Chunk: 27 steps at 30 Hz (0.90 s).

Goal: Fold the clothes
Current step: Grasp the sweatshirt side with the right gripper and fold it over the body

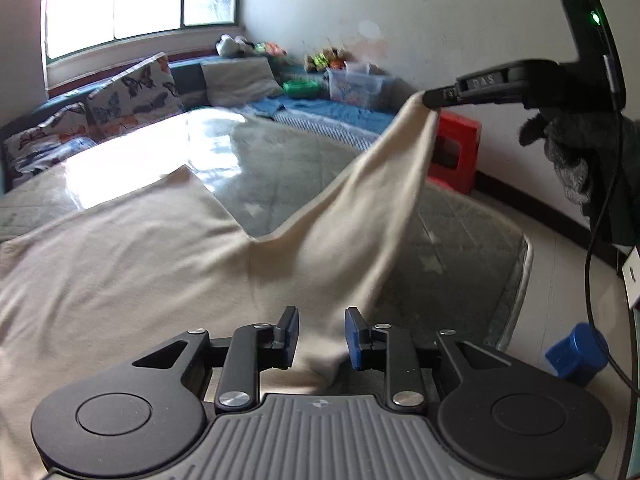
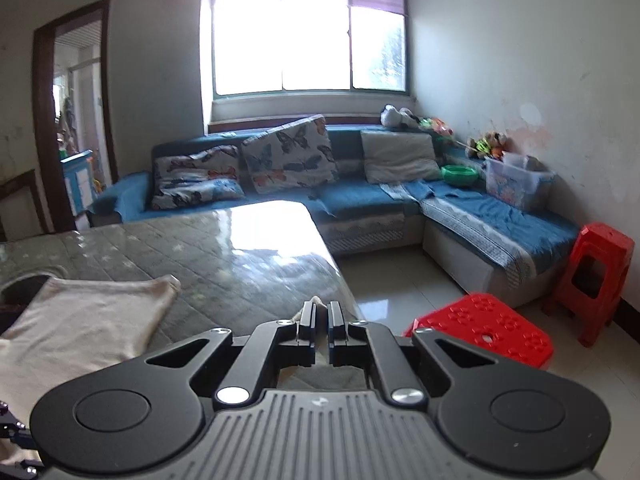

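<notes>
A cream garment (image 1: 132,264) lies spread on a glass-topped table with a grey quilted cover (image 1: 288,160). My right gripper (image 1: 430,98) is shut on one end of the garment and holds it lifted above the table's right side; in the right wrist view (image 2: 321,307) a bit of cream cloth shows between its closed fingers. My left gripper (image 1: 322,334) is open, its blue-padded fingers (image 1: 354,338) on either side of the garment's near edge. The rest of the garment (image 2: 88,312) lies flat at the left in the right wrist view.
A blue corner sofa (image 2: 360,196) with butterfly cushions stands beyond the table. Two red plastic stools (image 2: 484,324) (image 2: 592,272) stand on the tiled floor to the right. A blue cylinder (image 1: 576,354) sits near the table's right edge. Toys and a plastic bin (image 2: 516,184) sit on the sofa.
</notes>
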### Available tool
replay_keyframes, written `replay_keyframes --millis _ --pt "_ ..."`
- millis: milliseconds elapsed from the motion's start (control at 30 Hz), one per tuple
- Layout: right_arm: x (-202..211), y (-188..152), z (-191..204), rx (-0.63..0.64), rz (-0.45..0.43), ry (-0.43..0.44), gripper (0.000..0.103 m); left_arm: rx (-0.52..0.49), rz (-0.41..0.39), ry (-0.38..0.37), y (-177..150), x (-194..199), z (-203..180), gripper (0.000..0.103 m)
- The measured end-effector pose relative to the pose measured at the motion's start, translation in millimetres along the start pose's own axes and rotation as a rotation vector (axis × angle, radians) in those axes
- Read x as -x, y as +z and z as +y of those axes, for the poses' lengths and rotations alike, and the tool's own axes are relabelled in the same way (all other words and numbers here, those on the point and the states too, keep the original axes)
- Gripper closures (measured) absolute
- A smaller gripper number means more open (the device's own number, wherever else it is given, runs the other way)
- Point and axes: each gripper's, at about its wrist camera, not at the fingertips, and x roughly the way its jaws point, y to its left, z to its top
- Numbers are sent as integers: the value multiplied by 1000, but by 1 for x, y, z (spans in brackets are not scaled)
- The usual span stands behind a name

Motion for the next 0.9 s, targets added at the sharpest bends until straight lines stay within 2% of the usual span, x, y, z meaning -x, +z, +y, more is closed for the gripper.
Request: replay_keyframes --millis 133,333,500,600,733,900 --pt "15 16 23 47 -38 58 98 59 -38 78 -1 23 29 70" --pt "37 40 58 118 -96 145 98 177 -65 205 -22 54 80 67" --pt "41 54 121 221 -112 273 98 275 -81 284 -43 77 113 67" --pt "33 53 171 289 -91 373 98 318 -88 308 -56 89 124 67" --pt "19 37 223 360 -41 462 98 358 -94 335 -72 103 132 64" --pt "5 -1 274 428 77 558 98 391 -99 357 -83 115 138 63"
